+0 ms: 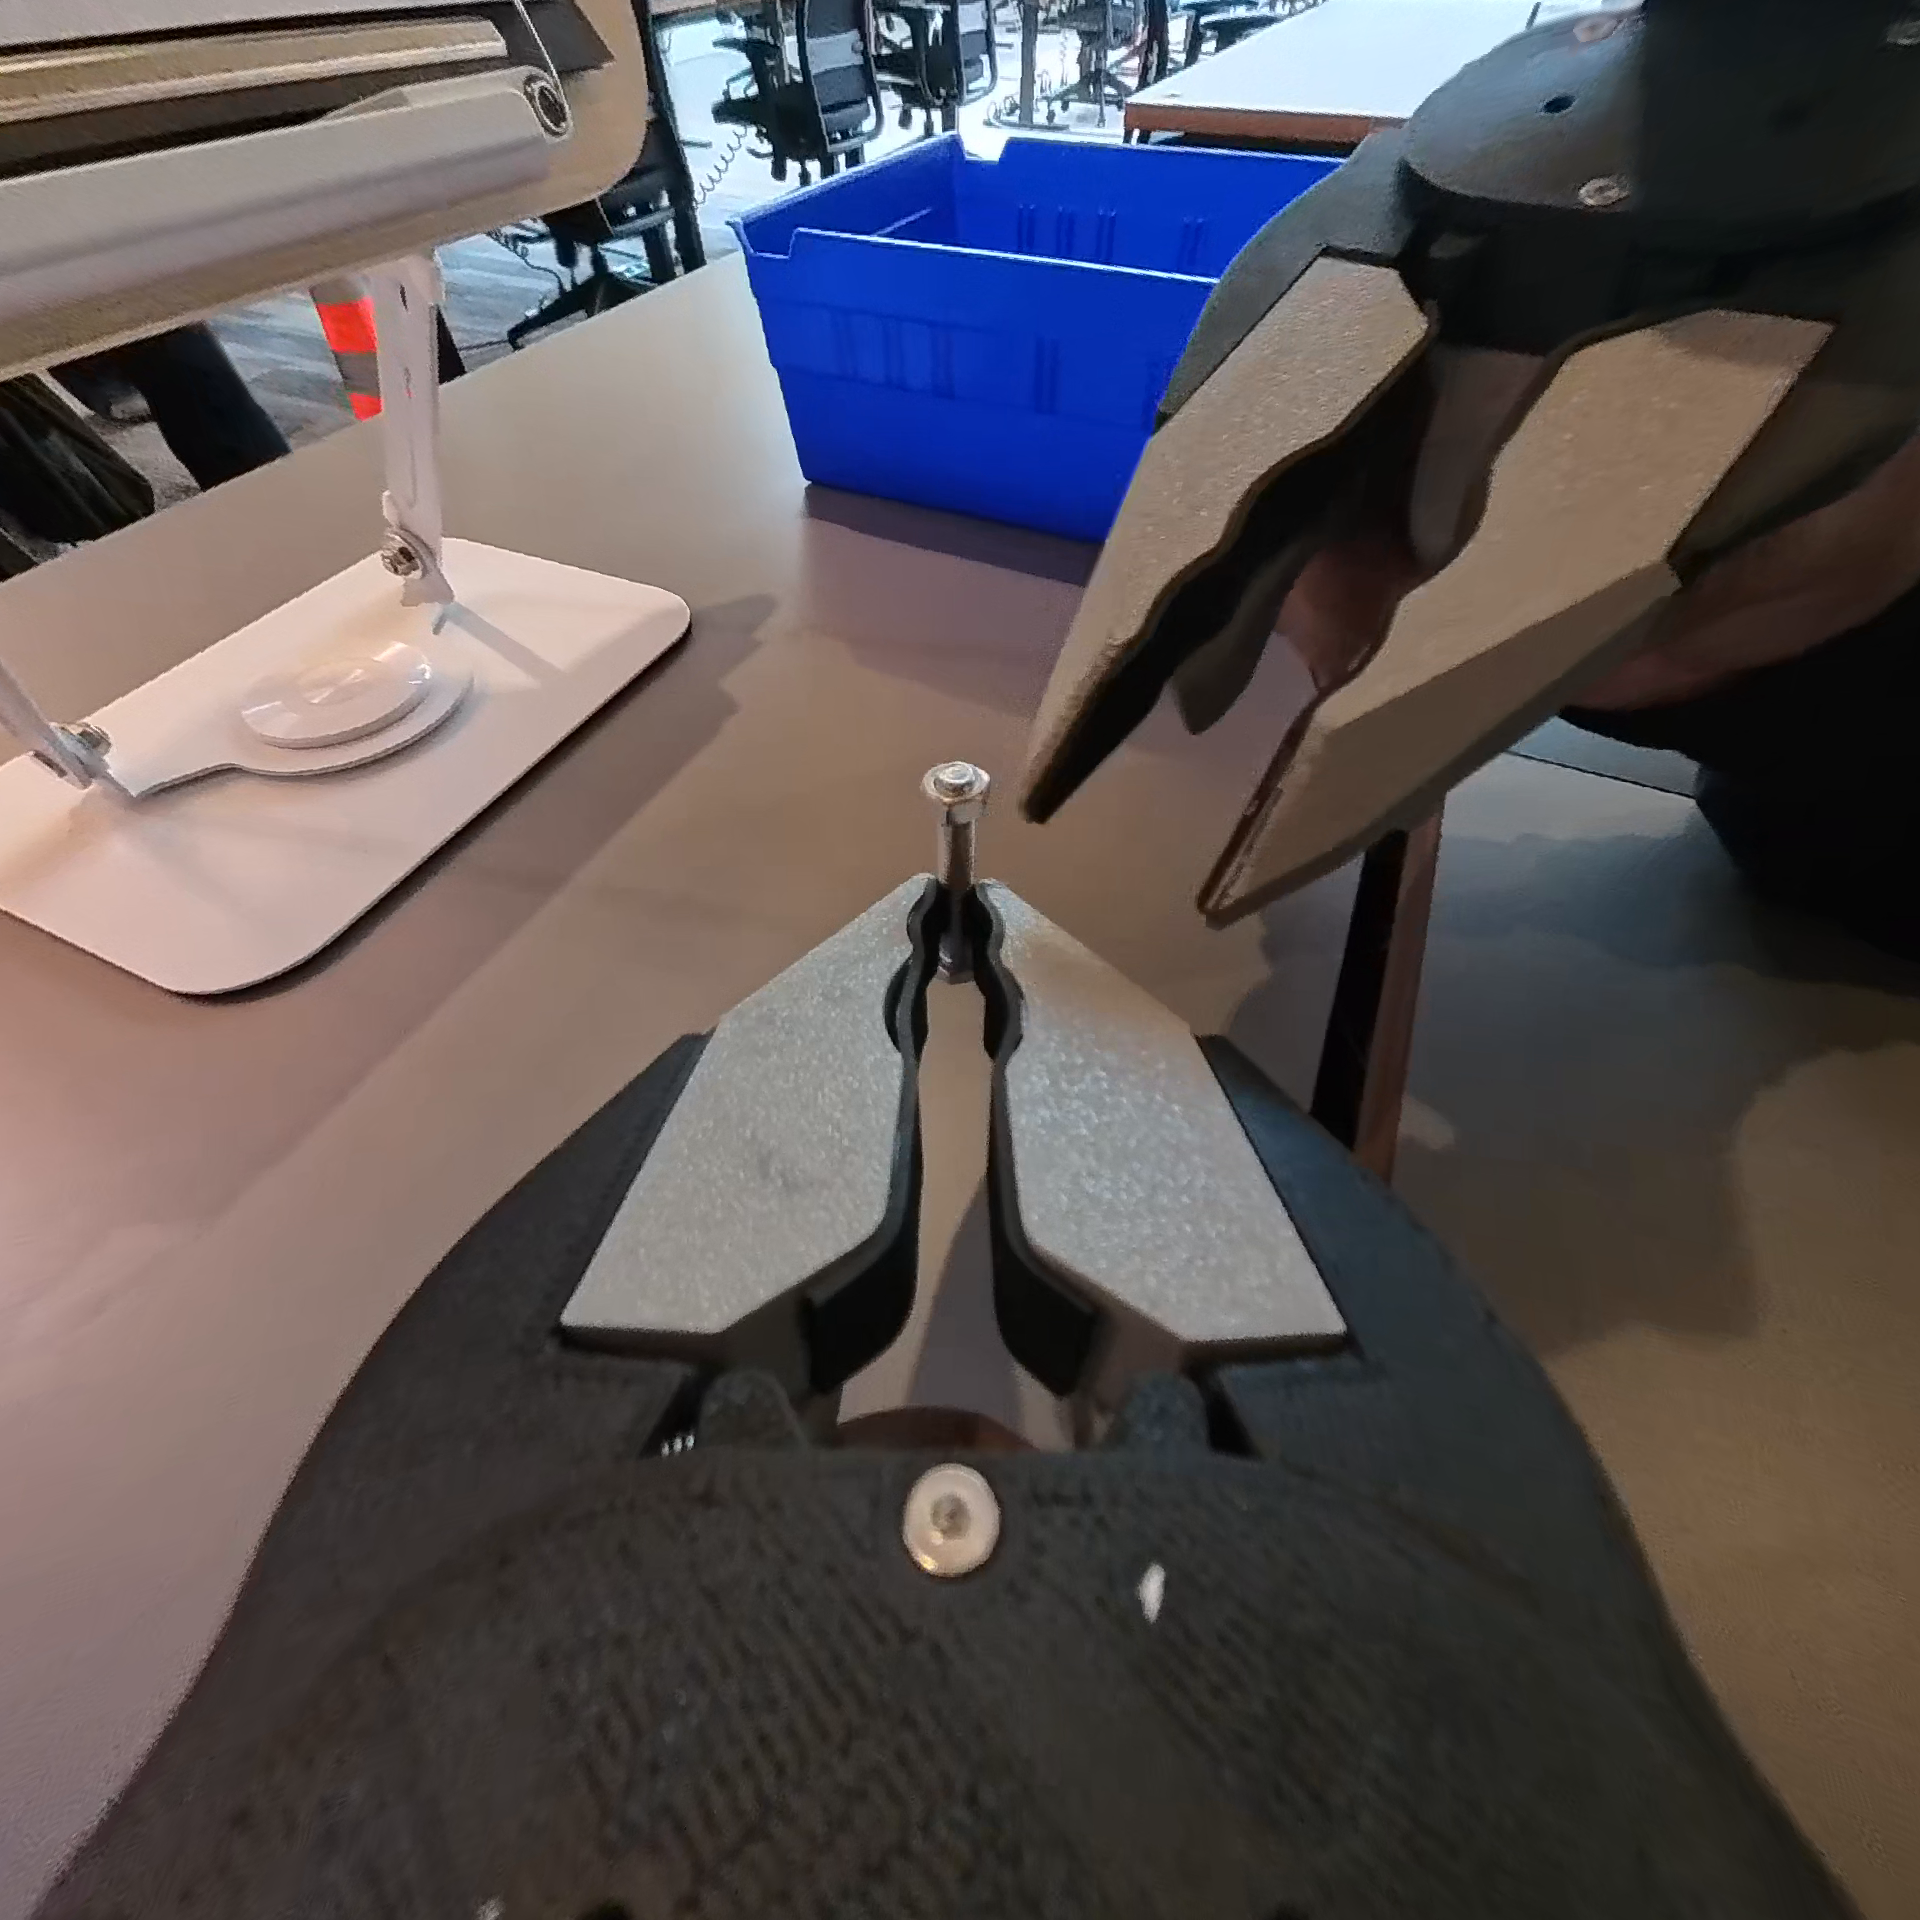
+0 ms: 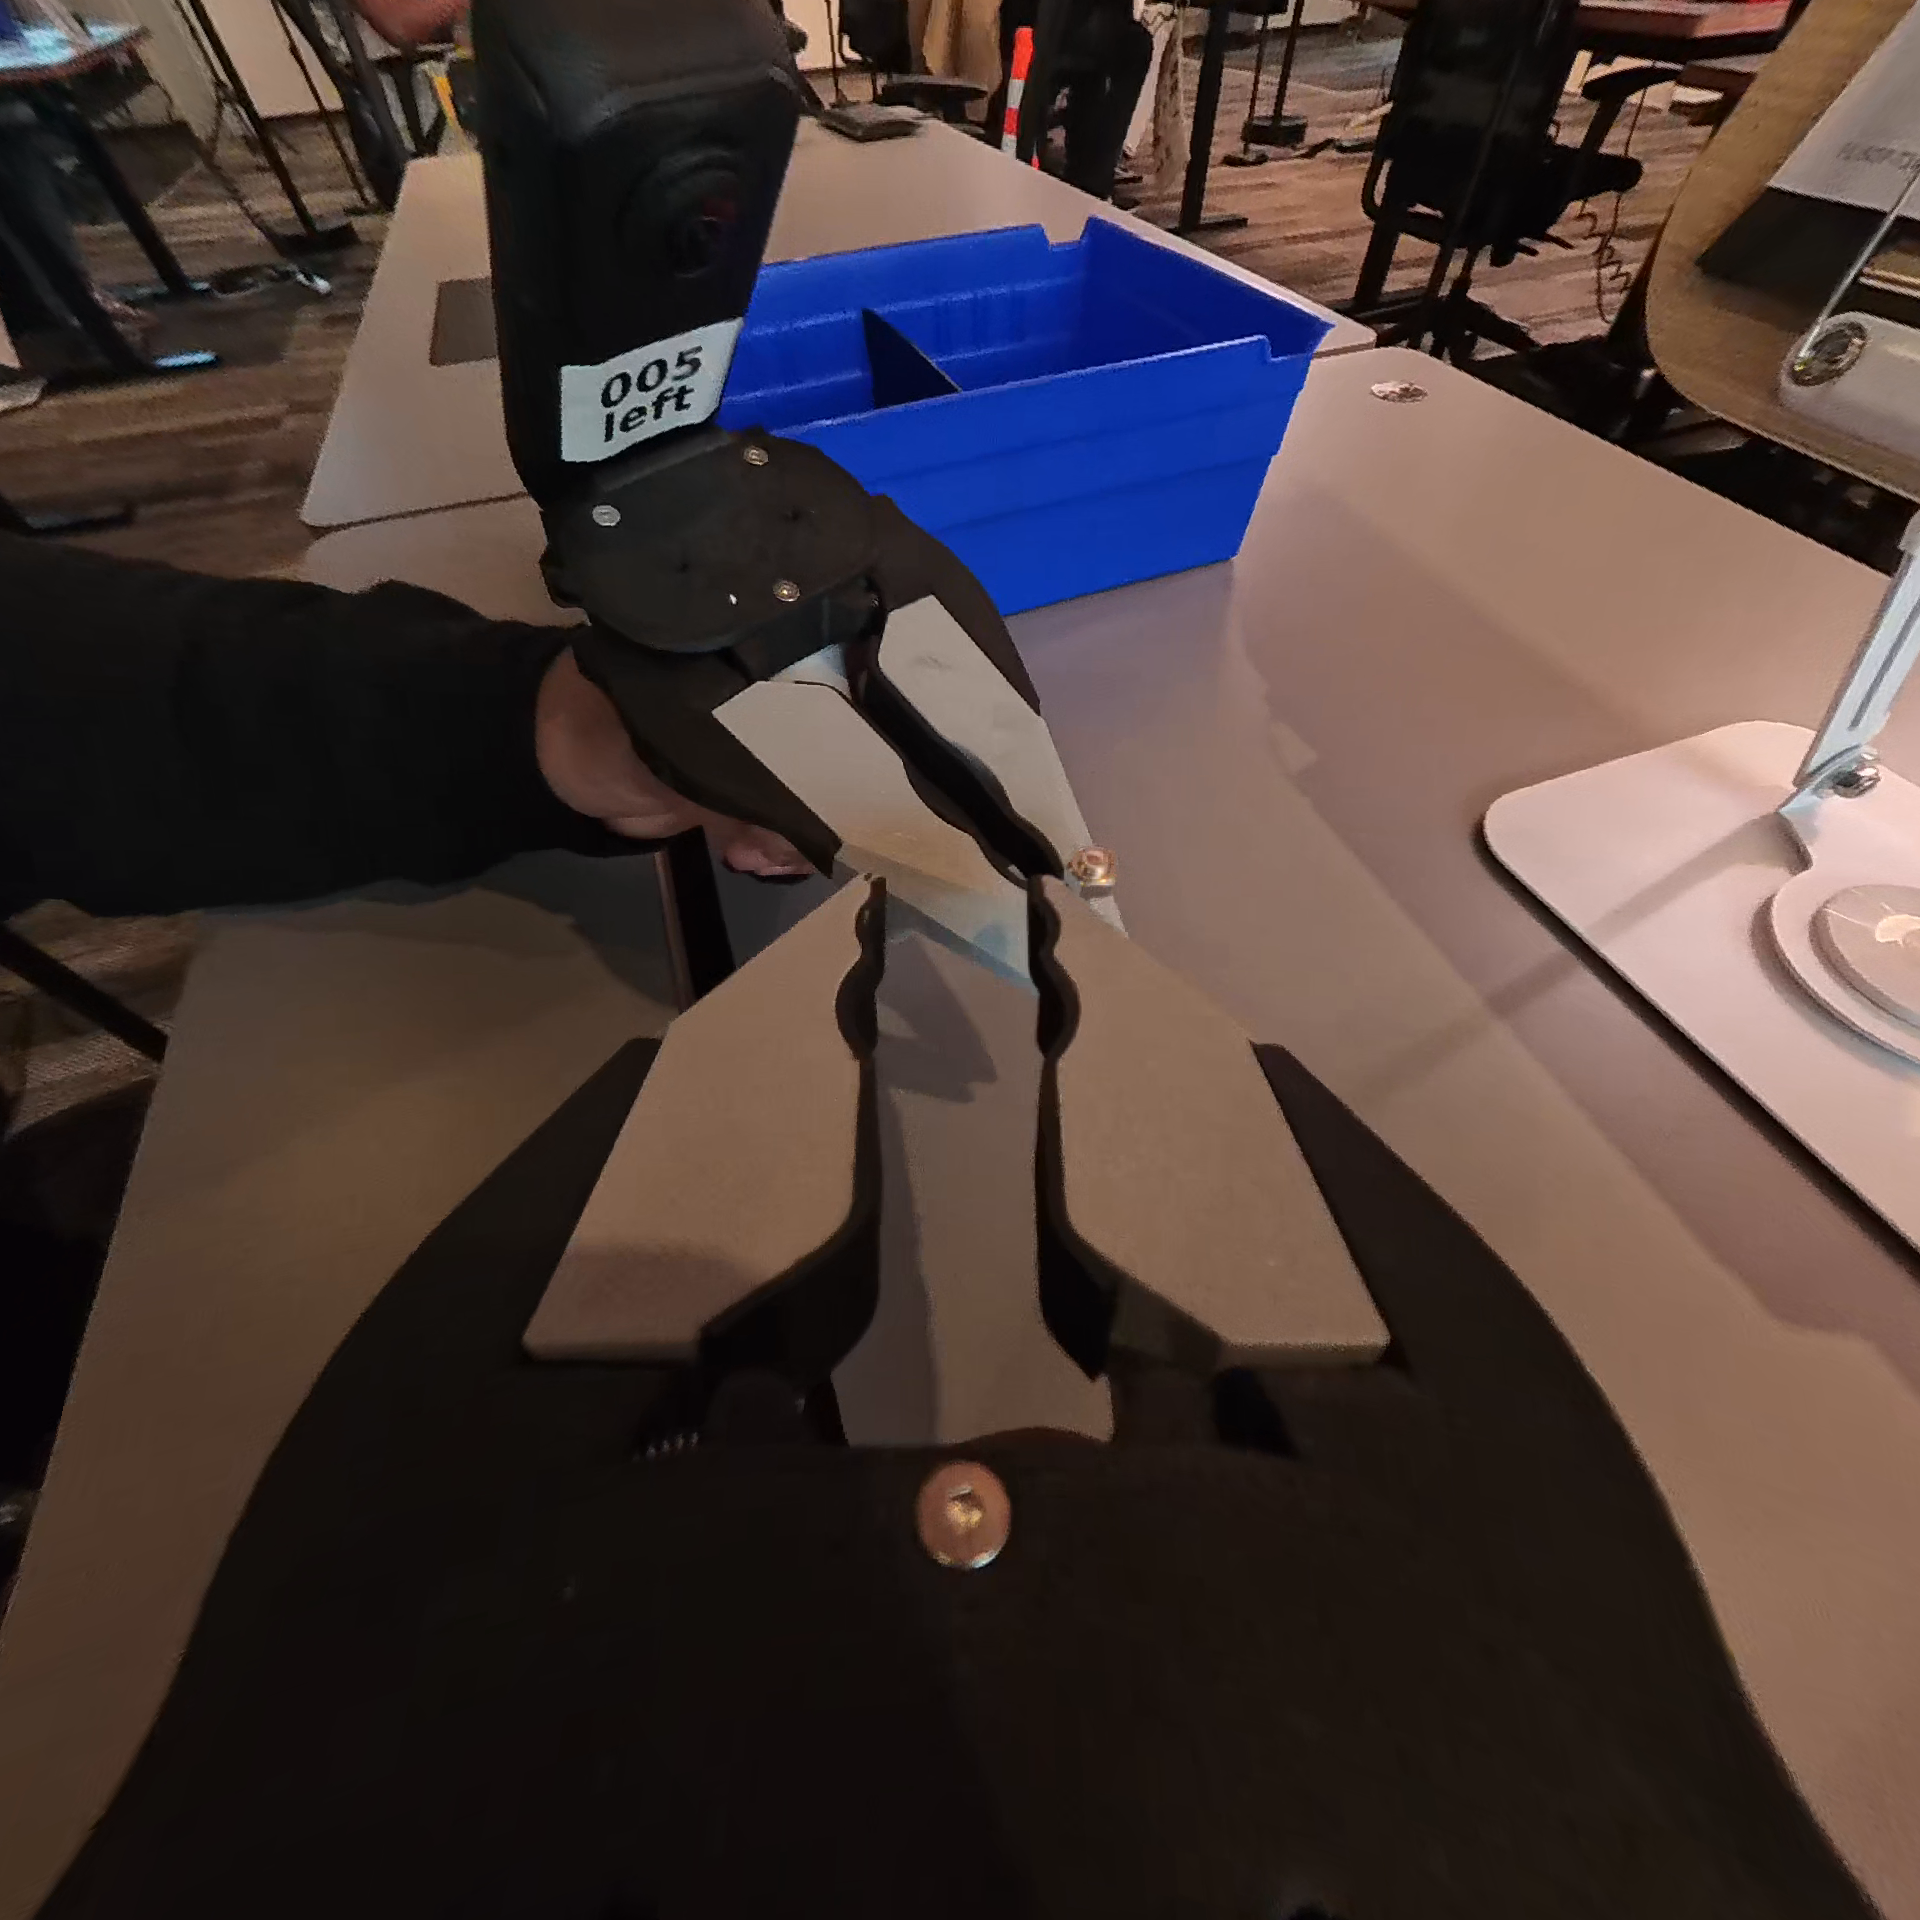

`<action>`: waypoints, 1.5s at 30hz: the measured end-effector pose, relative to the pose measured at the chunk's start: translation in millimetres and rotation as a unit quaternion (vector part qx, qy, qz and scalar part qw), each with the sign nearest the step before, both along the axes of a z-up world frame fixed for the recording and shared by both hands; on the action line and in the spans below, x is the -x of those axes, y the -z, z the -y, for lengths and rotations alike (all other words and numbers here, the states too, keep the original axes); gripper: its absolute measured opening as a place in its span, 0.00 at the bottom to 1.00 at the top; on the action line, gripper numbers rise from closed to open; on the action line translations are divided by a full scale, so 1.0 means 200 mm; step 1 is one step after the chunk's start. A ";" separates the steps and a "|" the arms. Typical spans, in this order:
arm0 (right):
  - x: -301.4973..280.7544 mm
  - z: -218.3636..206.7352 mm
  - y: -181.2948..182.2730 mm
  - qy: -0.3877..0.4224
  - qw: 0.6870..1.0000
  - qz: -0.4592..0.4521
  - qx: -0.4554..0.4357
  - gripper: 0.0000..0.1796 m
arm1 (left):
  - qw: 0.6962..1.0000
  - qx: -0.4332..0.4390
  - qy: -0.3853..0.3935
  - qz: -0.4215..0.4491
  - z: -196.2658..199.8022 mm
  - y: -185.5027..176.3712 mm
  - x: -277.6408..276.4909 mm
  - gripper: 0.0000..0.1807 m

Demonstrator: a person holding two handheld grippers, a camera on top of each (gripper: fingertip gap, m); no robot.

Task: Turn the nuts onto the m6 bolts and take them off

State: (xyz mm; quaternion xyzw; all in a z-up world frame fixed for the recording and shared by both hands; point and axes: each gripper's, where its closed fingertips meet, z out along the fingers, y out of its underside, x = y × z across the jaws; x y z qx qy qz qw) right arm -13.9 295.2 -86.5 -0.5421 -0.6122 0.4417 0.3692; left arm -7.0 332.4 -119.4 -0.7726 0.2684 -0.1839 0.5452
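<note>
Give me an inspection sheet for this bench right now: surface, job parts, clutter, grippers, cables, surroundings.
Surface: grey table, mostly bare.
Job's things: bolt clamped by its shank, head outward; a nut seems threaded on between the fingers.
Clutter: blue bin with divider, contents not visible; white stand.
Grippers: left gripper shut on bolt; right gripper open, empty, close to the bolt head.
Cables: nothing seen on the table.
Surroundings: office chairs, other desks.
</note>
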 end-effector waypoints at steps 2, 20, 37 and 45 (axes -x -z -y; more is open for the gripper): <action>0.00 -0.01 0.00 0.007 1.000 0.000 -0.006 0.15 | 1.000 0.000 0.001 -0.004 0.00 0.00 0.00 0.01; 0.00 0.00 0.01 -0.002 1.000 0.000 0.003 0.12 | 1.000 -0.003 -0.003 -0.001 0.00 -0.01 0.01 0.01; 0.00 -0.05 0.01 0.025 1.000 -0.003 0.001 0.19 | 1.000 -0.002 0.005 -0.008 0.01 0.01 -0.02 0.01; 0.00 -0.01 0.00 0.004 1.000 0.000 0.002 0.13 | 1.000 -0.003 -0.002 -0.005 0.00 0.00 0.00 0.01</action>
